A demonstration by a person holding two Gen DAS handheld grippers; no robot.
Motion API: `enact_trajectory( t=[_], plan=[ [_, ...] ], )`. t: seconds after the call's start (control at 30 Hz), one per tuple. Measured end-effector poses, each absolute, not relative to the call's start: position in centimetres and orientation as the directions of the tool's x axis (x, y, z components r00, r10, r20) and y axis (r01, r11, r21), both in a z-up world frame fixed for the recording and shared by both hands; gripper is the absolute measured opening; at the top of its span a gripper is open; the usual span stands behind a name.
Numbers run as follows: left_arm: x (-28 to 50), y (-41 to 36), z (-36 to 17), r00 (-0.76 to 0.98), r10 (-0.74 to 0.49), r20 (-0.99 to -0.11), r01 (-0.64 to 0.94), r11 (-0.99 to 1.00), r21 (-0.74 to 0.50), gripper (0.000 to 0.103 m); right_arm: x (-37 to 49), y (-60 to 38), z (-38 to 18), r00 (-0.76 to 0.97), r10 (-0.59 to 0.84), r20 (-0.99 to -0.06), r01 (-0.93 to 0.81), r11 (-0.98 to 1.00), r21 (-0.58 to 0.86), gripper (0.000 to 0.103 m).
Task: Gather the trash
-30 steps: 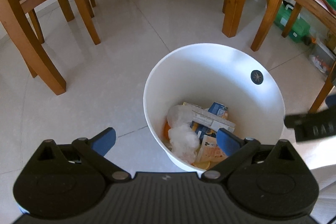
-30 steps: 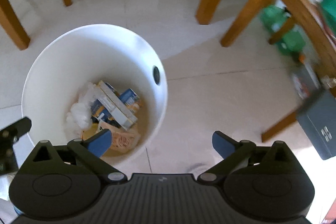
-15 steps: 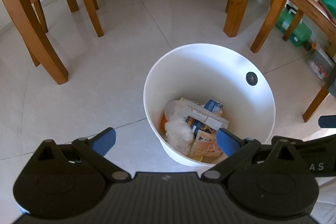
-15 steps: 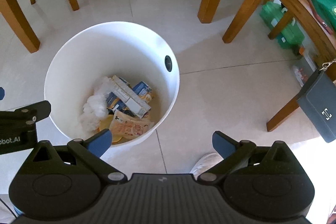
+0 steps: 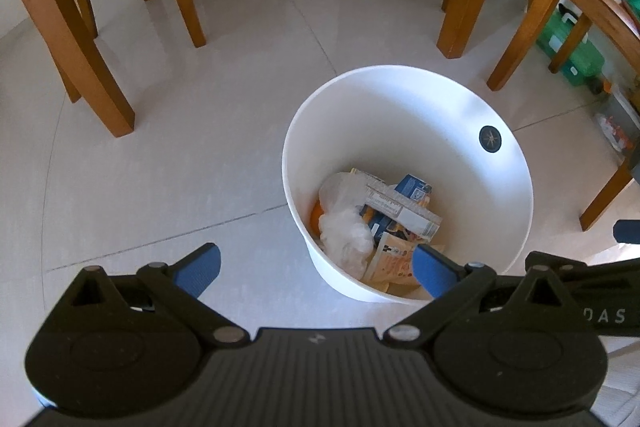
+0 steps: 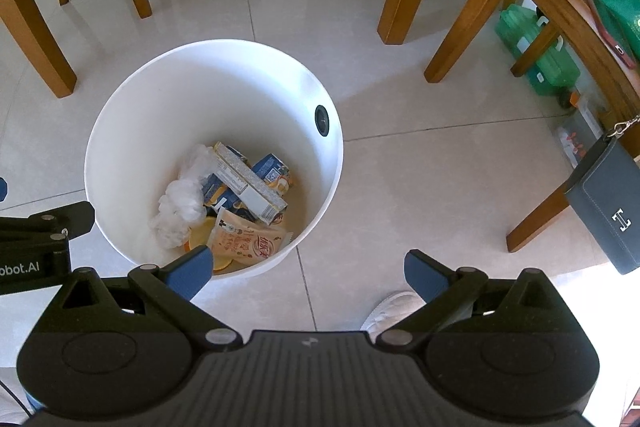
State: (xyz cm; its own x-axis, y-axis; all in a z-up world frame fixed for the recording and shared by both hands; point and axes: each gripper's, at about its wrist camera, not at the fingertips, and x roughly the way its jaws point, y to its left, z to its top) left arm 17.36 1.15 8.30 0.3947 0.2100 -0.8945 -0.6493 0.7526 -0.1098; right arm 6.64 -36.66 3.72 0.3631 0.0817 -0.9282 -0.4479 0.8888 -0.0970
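White bin point(image 6: 120, 131), trash point(image 6: 236, 203) inside.
Left gripper point(image 5: 316, 267), right gripper point(image 6: 306, 269): wide, empty, now higher above it; collecting looks finished.

Left gripper point(image 5: 316, 269), right gripper point(image 6: 307, 269): black ribbed bodies, blue finger pads, silver pivot screws; white shoe point(image 6: 390, 311).

wooden chair legs point(image 5: 100, 83), green case point(image 6: 536, 55), dark wallet point(image 6: 612, 211), white shoe point(image 6: 390, 311)

A white round bin point(image 6: 120, 131) stands upright on the tiled floor, holding trash: a long carton point(image 6: 250, 187), crumpled plastic point(image 6: 180, 205), an orange snack packet point(image 6: 244, 241).
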Motion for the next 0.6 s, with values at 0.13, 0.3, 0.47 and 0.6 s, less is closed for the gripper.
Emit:
enact_trajectory(
  t=[0.13, 0.3, 0.47, 0.6],
  plan=[
    [17.28, 1.31, 8.22, 0.393, 0.199, -0.898, -0.656, 0.745, -0.122, 0.102, 6.65, -36.62, 3.62, 0.359, 0.085, -0.929, -0.45, 0.888, -0.093, 0.103],
    [17.29, 1.4, 8.17, 0.384, 0.202, -0.901, -0.662, 0.741, -0.116, 0.102, 6.71, -36.62, 3.71, 0.354, 0.092, -0.931, -0.451, 0.889, -0.084, 0.103],
    [17.29, 1.44, 8.12, 0.381, 0.199, -0.903, -0.664, 0.738, -0.117, 0.102, 6.71, -36.55, 3.7, 0.353, 0.092, -0.931, -0.453, 0.887, -0.084, 0.103],
    [17.35, 1.44, 8.05, 0.377, 0.196, -0.905, -0.663, 0.739, -0.116, 0.102, 6.69, -36.51, 3.69, 0.352, 0.092, -0.932, -0.452, 0.888, -0.083, 0.103]
  ],
)
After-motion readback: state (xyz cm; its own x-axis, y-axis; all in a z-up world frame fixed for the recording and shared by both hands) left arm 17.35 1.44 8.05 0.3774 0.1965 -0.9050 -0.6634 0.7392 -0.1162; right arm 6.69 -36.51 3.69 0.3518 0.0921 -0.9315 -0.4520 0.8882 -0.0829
